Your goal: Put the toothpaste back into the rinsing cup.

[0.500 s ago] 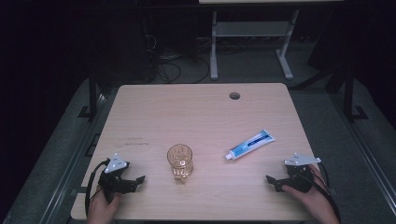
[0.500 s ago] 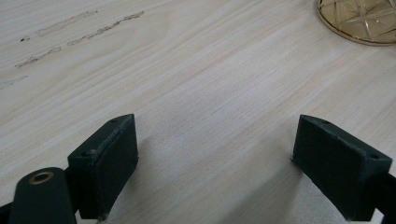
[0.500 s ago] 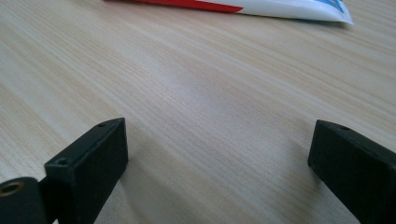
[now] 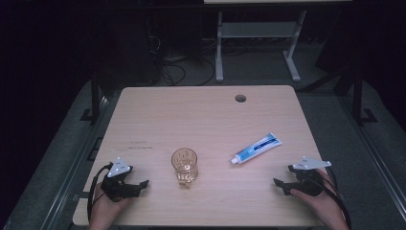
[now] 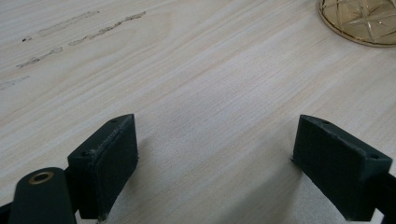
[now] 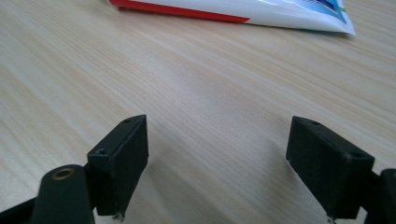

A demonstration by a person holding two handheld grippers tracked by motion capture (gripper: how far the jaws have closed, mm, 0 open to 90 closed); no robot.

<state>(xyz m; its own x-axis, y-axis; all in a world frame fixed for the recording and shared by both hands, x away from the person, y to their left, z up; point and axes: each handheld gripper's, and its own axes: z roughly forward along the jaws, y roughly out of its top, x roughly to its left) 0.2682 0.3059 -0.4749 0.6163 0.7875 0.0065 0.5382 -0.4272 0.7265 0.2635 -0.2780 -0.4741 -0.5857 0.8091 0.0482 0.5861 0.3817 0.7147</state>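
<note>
We note both tools resting low at the near edge of the table point(image 4: 158, 110), nothing handled yet. Left tool point(image 4: 139, 186): jaws wide apart, bare wood between them; the amber glass point(image 4: 185, 166) stands upright near it, toward the table's middle. Right tool point(image 4: 282, 184): jaws likewise wide, nothing between them; the toothpaste tube point(image 4: 257, 148) lies flat just beyond it, apart from the glass. We judge the work at its start: neither thing is gripped or touched, so reaching, grasping and any placing are all left.
</note>
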